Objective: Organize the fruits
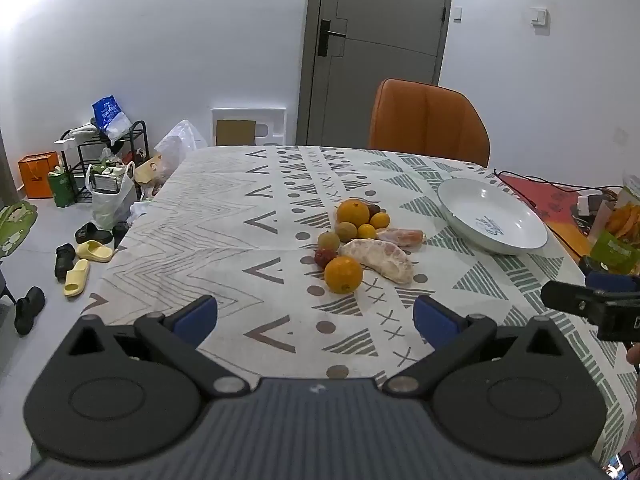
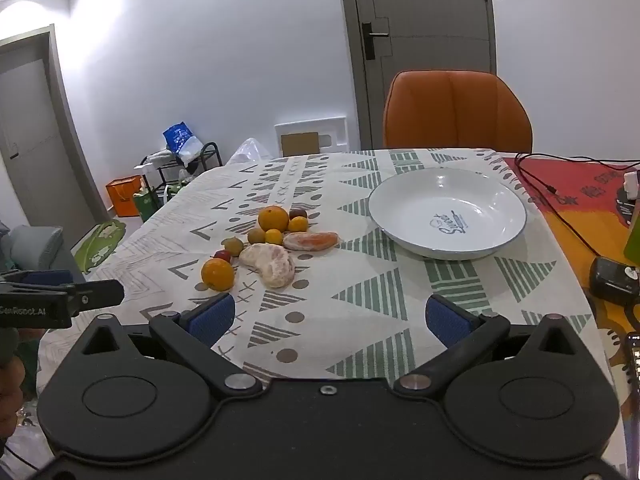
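Observation:
A cluster of fruit lies mid-table on the patterned cloth: a near orange (image 1: 343,274) (image 2: 217,275), a far orange (image 1: 352,212) (image 2: 273,219), a peeled pomelo piece (image 1: 380,259) (image 2: 271,264), a peeled orange segment (image 1: 401,237) (image 2: 311,241), and several small fruits. A white bowl (image 1: 491,216) (image 2: 446,213) stands empty to their right. My left gripper (image 1: 315,319) is open, short of the near orange. My right gripper (image 2: 330,317) is open too, nothing between its blue pads, nearer than the bowl and pomelo.
An orange chair (image 1: 428,122) (image 2: 456,110) stands at the table's far side before a grey door (image 1: 380,40). Cables and a charger (image 2: 568,200) lie on a red mat at the right, with snack packets (image 1: 618,232). Shoes and bags (image 1: 80,240) crowd the floor left.

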`<state>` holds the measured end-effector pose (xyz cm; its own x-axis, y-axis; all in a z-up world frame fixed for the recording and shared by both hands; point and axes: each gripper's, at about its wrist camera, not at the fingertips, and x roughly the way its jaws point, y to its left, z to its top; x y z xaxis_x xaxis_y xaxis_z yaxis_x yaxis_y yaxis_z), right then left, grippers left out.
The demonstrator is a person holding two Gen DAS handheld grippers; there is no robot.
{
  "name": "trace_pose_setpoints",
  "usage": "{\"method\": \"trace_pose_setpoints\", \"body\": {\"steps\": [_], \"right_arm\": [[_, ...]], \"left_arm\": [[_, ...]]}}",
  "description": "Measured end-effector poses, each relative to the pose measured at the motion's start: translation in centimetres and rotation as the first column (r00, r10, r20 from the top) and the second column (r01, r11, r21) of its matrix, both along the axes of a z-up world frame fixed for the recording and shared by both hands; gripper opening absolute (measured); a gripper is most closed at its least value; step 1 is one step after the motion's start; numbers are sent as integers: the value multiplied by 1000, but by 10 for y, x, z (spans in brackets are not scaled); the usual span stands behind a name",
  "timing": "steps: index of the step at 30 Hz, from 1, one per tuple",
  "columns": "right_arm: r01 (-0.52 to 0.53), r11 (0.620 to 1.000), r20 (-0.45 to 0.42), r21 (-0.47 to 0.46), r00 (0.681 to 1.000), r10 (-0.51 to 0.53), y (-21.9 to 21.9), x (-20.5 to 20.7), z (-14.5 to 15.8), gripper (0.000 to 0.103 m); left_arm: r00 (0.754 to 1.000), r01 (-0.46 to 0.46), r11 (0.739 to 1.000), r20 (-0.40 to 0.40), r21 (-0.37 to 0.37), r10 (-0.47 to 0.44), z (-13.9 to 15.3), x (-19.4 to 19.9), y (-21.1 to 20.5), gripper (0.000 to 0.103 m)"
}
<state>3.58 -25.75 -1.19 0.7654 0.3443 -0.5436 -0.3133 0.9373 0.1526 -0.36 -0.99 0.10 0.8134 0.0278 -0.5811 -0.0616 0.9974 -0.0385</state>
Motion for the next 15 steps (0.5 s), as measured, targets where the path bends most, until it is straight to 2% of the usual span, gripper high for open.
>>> {"method": "trace_pose_setpoints", "body": {"steps": [2, 5, 15], "right_arm": [[-2, 1000, 1, 1, 1000, 2, 1, 1, 0, 103], [-2, 1000, 2, -2, 1000, 2, 0, 0, -1, 103], [-5, 1000, -3, 1, 1000, 5, 3, 2, -3, 103]], "left_arm": [[1000, -4, 1000, 3, 8, 4, 0, -2, -6, 103], [1000, -4, 999, -6, -41, 3, -2, 6, 13, 103], [1000, 4, 999, 6, -39, -4, 0, 3, 13, 103]]}}
